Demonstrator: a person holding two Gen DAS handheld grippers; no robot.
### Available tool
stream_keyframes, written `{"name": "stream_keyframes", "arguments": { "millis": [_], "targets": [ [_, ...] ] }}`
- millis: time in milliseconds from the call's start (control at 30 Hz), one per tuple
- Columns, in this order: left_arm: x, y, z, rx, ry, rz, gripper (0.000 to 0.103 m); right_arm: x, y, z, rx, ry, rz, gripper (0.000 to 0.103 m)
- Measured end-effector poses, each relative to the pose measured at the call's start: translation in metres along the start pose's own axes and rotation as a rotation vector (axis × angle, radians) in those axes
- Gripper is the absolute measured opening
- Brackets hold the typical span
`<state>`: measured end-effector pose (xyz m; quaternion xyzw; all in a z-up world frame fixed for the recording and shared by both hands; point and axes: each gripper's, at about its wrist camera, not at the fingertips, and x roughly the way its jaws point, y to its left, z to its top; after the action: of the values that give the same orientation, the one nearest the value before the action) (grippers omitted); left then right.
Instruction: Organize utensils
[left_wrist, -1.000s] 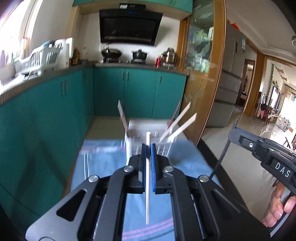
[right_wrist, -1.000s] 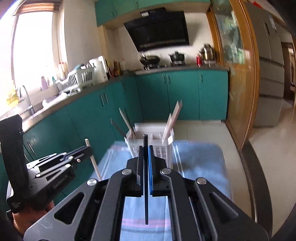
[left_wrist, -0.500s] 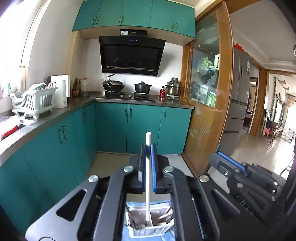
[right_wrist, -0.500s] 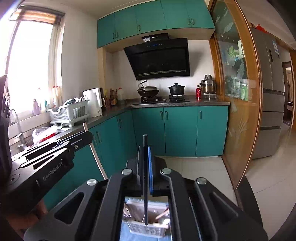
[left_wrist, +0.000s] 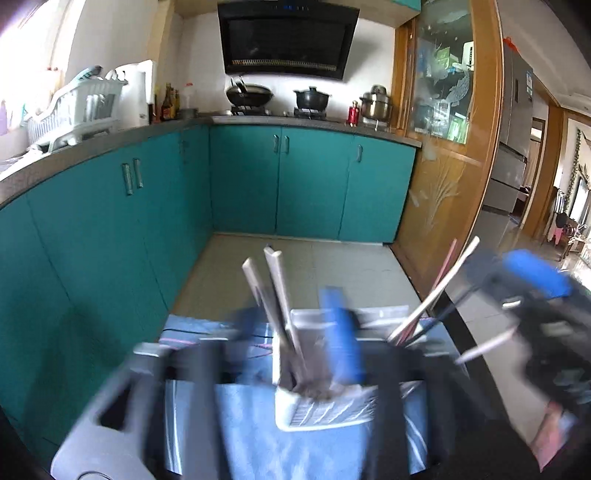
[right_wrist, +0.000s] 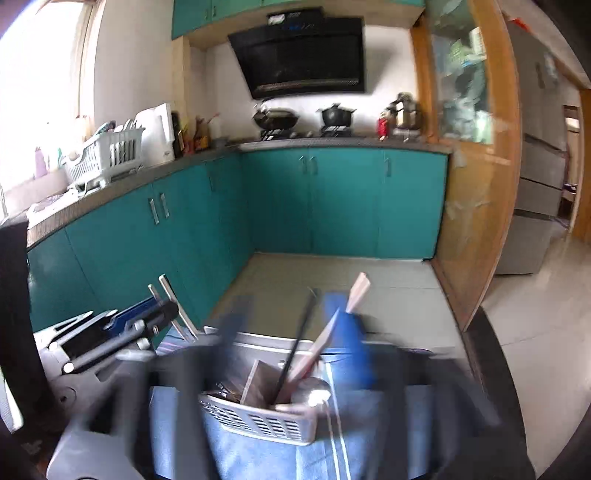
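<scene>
**kitchenrig_op:** Both of my wrist feeds are smeared with motion blur right now. The white utensil basket sits low centre in the left view, on a blue striped cloth spread over the table. Chopsticks stick up out of it, a pale pair leaning left and more fanning toward the right edge.

**second_seat:** What are the tongs doing?

**kitchenrig_op:** The left gripper has its jaws opening wide with the basket showing in the gap, pads touching nothing. Same for the right gripper: jaws opening, nothing pinched, and a black chopstick standing in the basket between them.

**second_seat:** And the room?

**kitchenrig_op:** Teal cabinets wrap the corner under a grey counter. A black range hood hangs upper centre over a wok and a pot. A white dish rack sits mid-left by the bright window. A wooden glass-front cabinet stands on the right, with a grey fridge past it.
</scene>
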<state>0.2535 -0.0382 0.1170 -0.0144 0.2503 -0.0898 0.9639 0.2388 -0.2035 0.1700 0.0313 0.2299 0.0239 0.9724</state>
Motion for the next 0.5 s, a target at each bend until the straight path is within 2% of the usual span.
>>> {"name": "stream_keyframes", "arguments": {
  "millis": [33, 67, 100, 133, 233, 300, 400, 500],
  "targets": [
    [-0.013, 0.001, -0.008, 0.007, -0.034, 0.016, 0.087, -0.015, -0.003, -0.005, 0.024, -0.044, -0.017, 0.087],
    [-0.036, 0.002, -0.02, 0.02, -0.09, 0.04, 0.091, -0.035, -0.008, -0.014, 0.053, -0.095, -0.033, 0.094],
    [-0.048, 0.001, -0.027, 0.027, -0.108, 0.047, 0.097, -0.05, -0.01, -0.022, 0.067, -0.117, -0.035, 0.099],
    [-0.066, 0.002, -0.042, 0.032, -0.115, 0.056, 0.099, -0.068, -0.012, -0.035, 0.071, -0.122, -0.028, 0.1],
    [-0.094, 0.003, -0.077, 0.018, -0.062, 0.047, 0.099, -0.091, -0.014, -0.068, 0.043, -0.069, -0.033, 0.1],
    [-0.104, 0.004, -0.106, 0.009, 0.014, 0.028, 0.099, -0.096, -0.012, -0.1, 0.006, 0.019, -0.055, 0.1],
    [-0.11, 0.006, -0.141, -0.028, 0.094, 0.055, 0.099, -0.095, -0.015, -0.137, 0.017, 0.126, -0.053, 0.1],
    [-0.107, 0.011, -0.161, -0.059, 0.125, 0.079, 0.099, -0.09, -0.022, -0.164, 0.034, 0.141, -0.131, 0.1]
  ]
}}
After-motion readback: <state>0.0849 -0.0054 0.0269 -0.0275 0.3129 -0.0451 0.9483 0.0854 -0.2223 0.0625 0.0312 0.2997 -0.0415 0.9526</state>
